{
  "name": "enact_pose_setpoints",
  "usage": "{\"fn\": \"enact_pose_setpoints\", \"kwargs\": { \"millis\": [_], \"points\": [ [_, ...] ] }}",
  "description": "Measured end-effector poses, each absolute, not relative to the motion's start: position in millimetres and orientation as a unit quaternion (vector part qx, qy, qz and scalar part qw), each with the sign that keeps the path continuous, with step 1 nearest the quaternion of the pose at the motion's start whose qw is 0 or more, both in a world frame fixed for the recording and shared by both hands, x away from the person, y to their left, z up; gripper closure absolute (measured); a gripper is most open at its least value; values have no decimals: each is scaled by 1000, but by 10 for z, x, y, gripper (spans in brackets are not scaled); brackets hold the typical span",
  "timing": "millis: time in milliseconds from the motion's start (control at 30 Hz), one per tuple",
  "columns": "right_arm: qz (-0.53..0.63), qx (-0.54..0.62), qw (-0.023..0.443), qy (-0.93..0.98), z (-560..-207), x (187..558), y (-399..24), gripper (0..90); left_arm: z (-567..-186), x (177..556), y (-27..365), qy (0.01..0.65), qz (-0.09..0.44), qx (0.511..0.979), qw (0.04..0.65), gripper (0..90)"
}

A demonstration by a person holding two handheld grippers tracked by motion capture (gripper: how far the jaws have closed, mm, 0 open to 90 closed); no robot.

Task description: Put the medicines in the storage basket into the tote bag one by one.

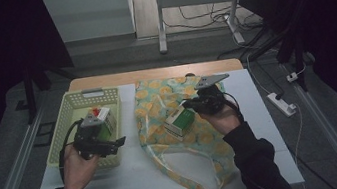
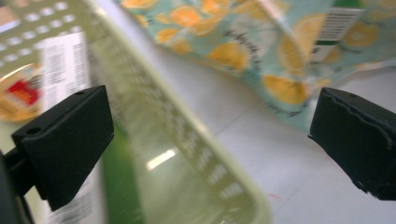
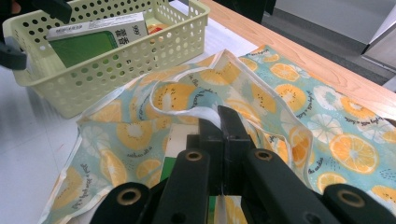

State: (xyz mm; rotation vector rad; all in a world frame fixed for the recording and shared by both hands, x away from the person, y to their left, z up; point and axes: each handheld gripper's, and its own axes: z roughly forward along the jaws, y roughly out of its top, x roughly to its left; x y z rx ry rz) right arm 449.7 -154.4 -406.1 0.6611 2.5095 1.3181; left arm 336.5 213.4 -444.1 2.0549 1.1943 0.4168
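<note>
1. Your right gripper (image 3: 219, 122) has its jaws pinched together on the edge of the bag (image 3: 299, 100), which lies spread on the table (image 1: 134, 180).
2. A green box (image 1: 179, 121) rests on the bag just beside that gripper.
3. Your left gripper (image 2: 210, 140) has its jaws wide apart, holding nothing, straddling the wall of the basket (image 1: 69, 105).
4. A second box (image 3: 93, 39) lies inside the basket.

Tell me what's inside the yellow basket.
The yellow basket holds a green and white box and, behind it, a red and orange item mostly hidden. The basket's floor beneath them is covered.
</note>
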Motion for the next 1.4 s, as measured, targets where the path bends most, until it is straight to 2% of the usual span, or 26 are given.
{"fn": "enact_pose_setpoints", "kwargs": {
  "millis": [400, 800, 867, 933, 1167, 1400],
  "points": [
    [451, 226, 115, 856, -4056, 4492, -1545, 899, -4524, 3319, 2475, 515, 175, 768, 337, 0],
    [450, 225, 115, 856, -4057, 4490, -1544, 899, -4765, 3417, 2614, 542, 150, 769, 304, 2],
    [450, 224, 116, 857, -4057, 4490, -1543, 899, -4792, 3422, 2615, 541, 151, 772, 298, 24],
    [450, 224, 116, 857, -4056, 4489, -1542, 899, -4810, 3424, 2615, 541, 155, 774, 290, 58],
    [451, 223, 116, 857, -4056, 4486, -1539, 899, -4814, 3403, 2655, 548, 156, 768, 292, 329],
    [451, 223, 116, 857, -4054, 4484, -1538, 899, -4804, 3388, 2657, 552, 152, 766, 293, 535]
  ]
}}
